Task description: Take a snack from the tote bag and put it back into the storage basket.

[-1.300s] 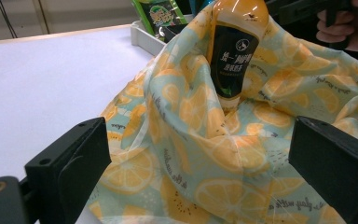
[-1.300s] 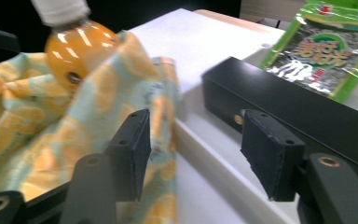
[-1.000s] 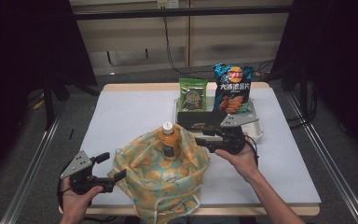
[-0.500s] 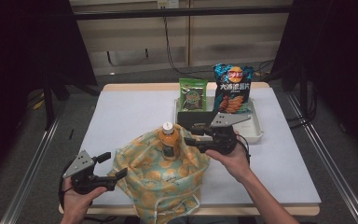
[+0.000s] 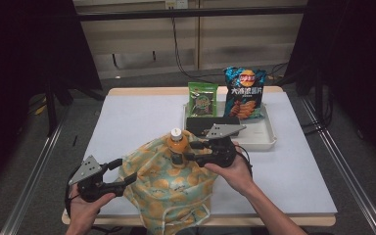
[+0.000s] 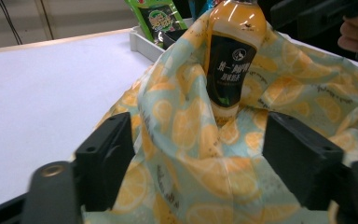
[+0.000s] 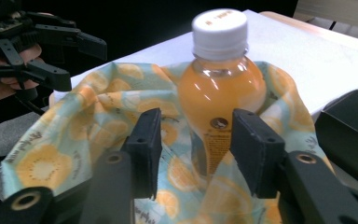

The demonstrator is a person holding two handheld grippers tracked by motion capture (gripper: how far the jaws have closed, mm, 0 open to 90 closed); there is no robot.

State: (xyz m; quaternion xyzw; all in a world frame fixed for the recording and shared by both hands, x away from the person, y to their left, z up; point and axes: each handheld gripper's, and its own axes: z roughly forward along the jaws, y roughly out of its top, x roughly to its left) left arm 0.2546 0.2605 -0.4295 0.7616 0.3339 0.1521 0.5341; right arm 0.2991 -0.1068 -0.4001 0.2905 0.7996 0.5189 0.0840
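A cloth bag point(image 5: 171, 191) printed with orange slices sits at the table's front middle. An orange juice bottle point(image 5: 176, 144) with a white cap stands upright in it. My left gripper point(image 5: 122, 176) is at the bag's left edge. Its jaws have just been closing, and in the left gripper view the bag cloth point(image 6: 205, 154) lies between them while the left gripper point(image 6: 200, 140) is still open. My right gripper point(image 5: 188, 152) comes in from the right of the bottle. The right gripper point(image 7: 196, 135) stands open, with the bottle point(image 7: 219, 93) just past its tips.
A white tray point(image 5: 269, 139) at the back right holds a green snack packet point(image 5: 202, 100), a blue crisp bag point(image 5: 245, 95) and a black box point(image 5: 213, 125). The box lies close behind my right gripper. White tabletop stretches to the back left.
My right gripper has moved left, up to the bottle. The left gripper has stayed at the bag's edge and its jaws have narrowed.
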